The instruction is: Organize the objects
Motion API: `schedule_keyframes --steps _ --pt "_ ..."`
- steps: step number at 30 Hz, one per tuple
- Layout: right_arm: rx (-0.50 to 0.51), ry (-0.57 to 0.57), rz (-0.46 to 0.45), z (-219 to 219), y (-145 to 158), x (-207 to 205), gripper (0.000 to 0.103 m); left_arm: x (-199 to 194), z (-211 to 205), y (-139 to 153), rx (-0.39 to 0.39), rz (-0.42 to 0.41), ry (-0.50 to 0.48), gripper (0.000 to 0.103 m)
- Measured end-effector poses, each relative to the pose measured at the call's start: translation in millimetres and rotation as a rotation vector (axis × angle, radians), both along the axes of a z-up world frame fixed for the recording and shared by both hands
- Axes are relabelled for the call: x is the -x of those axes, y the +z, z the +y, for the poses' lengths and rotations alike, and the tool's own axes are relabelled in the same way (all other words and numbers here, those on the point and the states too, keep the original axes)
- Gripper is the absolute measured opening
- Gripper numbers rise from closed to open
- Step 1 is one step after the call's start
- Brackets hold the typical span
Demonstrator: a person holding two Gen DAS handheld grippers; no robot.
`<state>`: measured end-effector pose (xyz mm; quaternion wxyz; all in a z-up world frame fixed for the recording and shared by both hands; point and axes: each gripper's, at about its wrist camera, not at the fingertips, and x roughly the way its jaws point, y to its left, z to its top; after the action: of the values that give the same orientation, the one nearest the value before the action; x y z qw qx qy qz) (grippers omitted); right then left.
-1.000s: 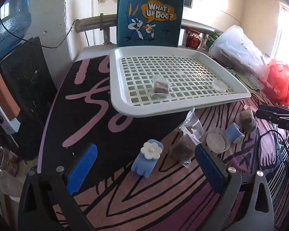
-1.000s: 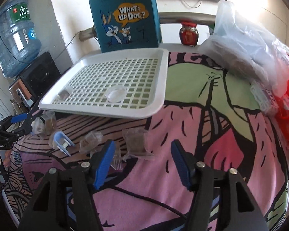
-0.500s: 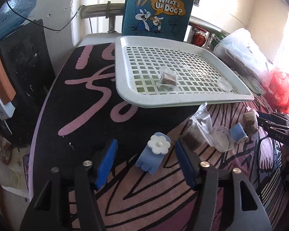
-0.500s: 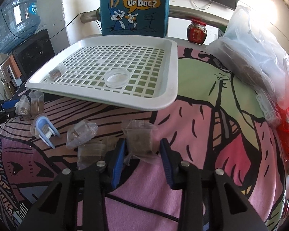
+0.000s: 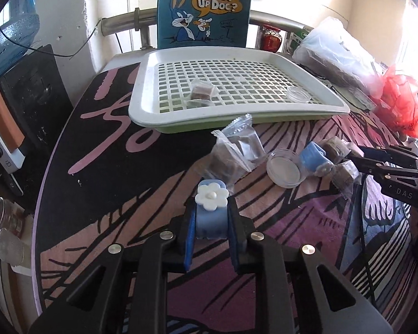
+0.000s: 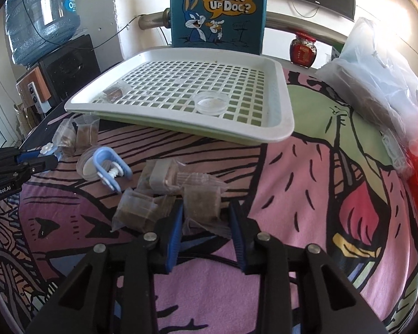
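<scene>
Blue pads of the left gripper (image 5: 211, 217) are closing around the blue flower clip (image 5: 210, 211) on the patterned cloth, while the right gripper (image 6: 206, 217) pinches a brown sachet (image 6: 202, 204). Both should probably lift straight up, clearing neighbouring packets, towards the white tray (image 5: 142, 105) beyond.

Tray (image 6: 281, 130) grid mostly free; packets (image 6: 142, 208) crowd cloth in front; plastic bag (image 6: 376, 83) blocks right.
</scene>
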<state>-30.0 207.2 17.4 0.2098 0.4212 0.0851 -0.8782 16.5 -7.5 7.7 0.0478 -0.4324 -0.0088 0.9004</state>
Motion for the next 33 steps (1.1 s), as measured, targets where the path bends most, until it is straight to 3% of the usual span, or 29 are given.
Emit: schedule_keyframes --steps 7,30,33 --pt "-0.002 0.023 0.002 -13 0 -5 0.032 5 36 0 0.026 0.003 -0.089 0.018" --pt "0.002 -0.001 0.000 -9 -1 -3 0.032 9 43 -1 0.063 0.006 -0.074 0.019" --pt "0.006 -0.001 -0.001 -9 -1 -3 0.032 9 45 -1 0.069 0.005 -0.078 0.029"
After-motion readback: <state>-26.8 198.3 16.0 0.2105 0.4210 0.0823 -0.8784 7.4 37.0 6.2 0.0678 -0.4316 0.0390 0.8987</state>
